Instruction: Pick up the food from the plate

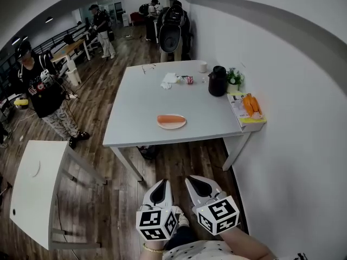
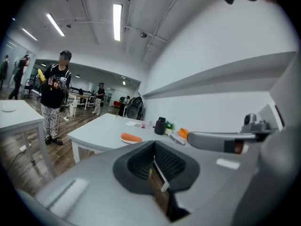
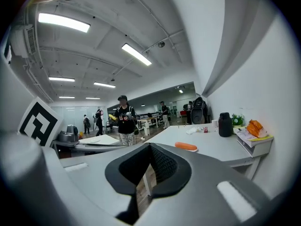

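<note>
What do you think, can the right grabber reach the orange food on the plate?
Probably not yet. The right gripper is down by the person's body, well short of the table. Nothing blocks the orange food on its plate near the front edge, so stepping closer should do.

The food (image 1: 171, 119) on the plate (image 1: 172, 127) shows only as an orange strip, too small to tell its kind. A white crumple (image 1: 169, 80) and a small can (image 1: 188, 79) at the worktop's (image 1: 141, 107) far end cannot be read. The head view's bottom edge cuts off the arm (image 1: 246, 244) behind the right hand-held gripper (image 1: 193, 181).
</note>
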Demonstrator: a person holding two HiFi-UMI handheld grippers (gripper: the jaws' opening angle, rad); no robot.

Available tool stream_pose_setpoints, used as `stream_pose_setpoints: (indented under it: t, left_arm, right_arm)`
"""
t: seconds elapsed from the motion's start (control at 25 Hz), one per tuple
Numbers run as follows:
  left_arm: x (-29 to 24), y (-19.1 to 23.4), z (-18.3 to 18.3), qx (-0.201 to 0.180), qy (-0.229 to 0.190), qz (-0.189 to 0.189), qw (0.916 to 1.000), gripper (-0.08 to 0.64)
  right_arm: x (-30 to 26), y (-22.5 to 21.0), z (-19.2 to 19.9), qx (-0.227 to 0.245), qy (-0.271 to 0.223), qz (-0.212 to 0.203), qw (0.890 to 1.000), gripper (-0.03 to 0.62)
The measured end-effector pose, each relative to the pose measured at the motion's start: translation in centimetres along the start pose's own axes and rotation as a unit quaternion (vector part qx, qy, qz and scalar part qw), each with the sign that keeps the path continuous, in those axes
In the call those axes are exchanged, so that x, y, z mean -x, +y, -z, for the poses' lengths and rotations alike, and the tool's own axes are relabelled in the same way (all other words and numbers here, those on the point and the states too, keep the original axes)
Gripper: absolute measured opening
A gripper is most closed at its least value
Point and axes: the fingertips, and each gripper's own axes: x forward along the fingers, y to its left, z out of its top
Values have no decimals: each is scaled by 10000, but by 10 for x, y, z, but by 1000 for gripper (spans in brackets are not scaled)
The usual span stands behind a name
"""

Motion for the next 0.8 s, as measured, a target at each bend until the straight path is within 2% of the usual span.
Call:
stream_pose_setpoints:
  t: [0.44,0.64,0.8]
  left_arm:
    - [-162,97,-79,-197,-53,-29,9998,8]
    - [-222,123,-86,-241,140,1,9996,8]
    - [-252,142,-84,-226,246,-45,9994,8]
  right_arm:
    - [-180,-72,-57,248,113,-31,9996,-2]
    - [-244,-101,-56,551,305,-131,9979,-2]
    - [-284,-126,-40,1056,754,-261,9912,-2]
